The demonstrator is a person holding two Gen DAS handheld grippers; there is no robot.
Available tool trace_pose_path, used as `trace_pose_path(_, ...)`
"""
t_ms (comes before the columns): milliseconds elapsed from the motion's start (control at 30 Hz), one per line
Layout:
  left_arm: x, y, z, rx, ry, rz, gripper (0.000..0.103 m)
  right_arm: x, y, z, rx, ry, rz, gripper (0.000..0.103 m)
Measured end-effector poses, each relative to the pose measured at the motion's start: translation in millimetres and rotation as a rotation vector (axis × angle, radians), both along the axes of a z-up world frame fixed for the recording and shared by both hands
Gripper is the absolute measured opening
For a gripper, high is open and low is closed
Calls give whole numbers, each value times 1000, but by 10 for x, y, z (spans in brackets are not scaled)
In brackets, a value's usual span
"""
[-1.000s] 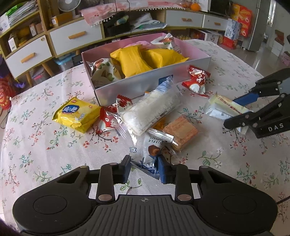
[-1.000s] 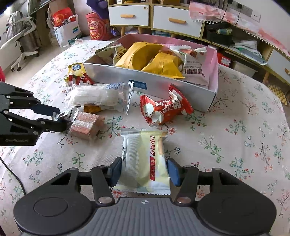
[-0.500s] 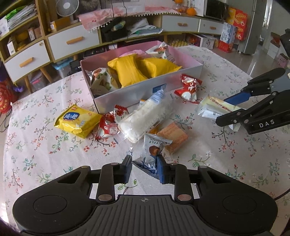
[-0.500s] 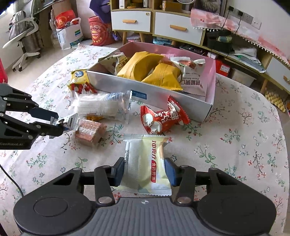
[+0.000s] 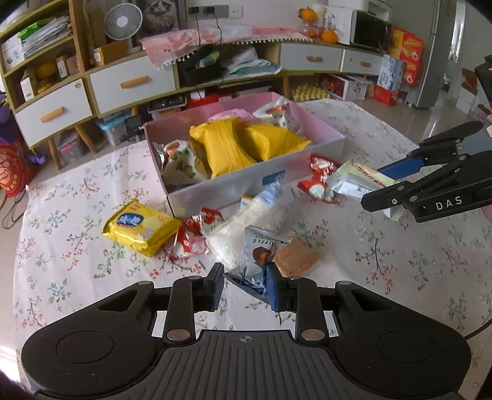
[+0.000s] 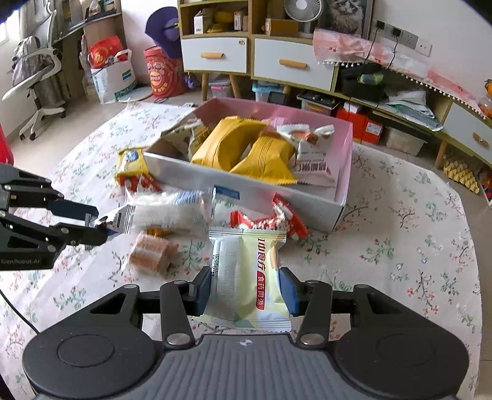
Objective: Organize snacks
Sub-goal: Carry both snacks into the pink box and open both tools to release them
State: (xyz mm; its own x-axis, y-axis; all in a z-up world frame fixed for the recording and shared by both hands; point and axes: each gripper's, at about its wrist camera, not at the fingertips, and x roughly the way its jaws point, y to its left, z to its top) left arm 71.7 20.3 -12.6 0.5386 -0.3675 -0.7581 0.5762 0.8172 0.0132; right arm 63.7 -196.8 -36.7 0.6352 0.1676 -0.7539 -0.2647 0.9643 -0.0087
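**Snacks gripped on both sides, clear of the table**

Wafer packet (image 6: 249,277), pale yellow, sits clamped in the right gripper (image 6: 246,290), up off the flowered tablecloth (image 6: 399,246). Over on the left, the left gripper (image 5: 244,284) pinches a blue truffle packet (image 5: 256,258) by its lower end. Behind both, the pink box (image 5: 319,123) holds yellow bags (image 5: 224,147); loose snacks lie in front of it.

The worktop has a cloth (image 5: 77,277) with little flowers. Behind it stands a shelf with white drawers (image 5: 132,83). A small fan (image 5: 118,23) sits on top. Oranges (image 5: 327,35) sit near a black oven (image 5: 370,32). A white chair (image 6: 37,80) stands on the floor.
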Motion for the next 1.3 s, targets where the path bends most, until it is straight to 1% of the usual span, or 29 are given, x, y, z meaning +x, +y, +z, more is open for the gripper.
trace_pose_path(233, 95, -51, 107, -17, -29, 30, 26, 139, -2, 137, 17, -35, -25, 26)
trace_pose_path(367, 200, -101, 177, -36, -36, 62, 26, 228, -25, 199, 26, -50, -48, 26)
trace_pose_path(467, 274, -172, 217, -36, -49, 76, 26, 295, -38, 228, 35, -56, -64, 26)
trace_pose_path(633, 434, -305, 242, 31, -106, 98, 26, 434, -65, 250, 32, -64, -94, 26)
trace_pose_path(767, 646, -358, 212, 87, -118, 122, 26, 568, -109, 220, 25, -60, -123, 26)
trace_pose_path(900, 908, -422, 104, 141, -93, 143, 26, 711, -168, 200, 44, -55, -152, 26)
trace_pose_path(1000, 1063, -472, 20, 163, -74, 156, 26, 810, -198, 176, 27, -59, -161, 26)
trace_pose_path(1300, 1335, -573, -148, 210, -63, 153, 24, 1119, -284, 10, 11, -38, -182, 26)
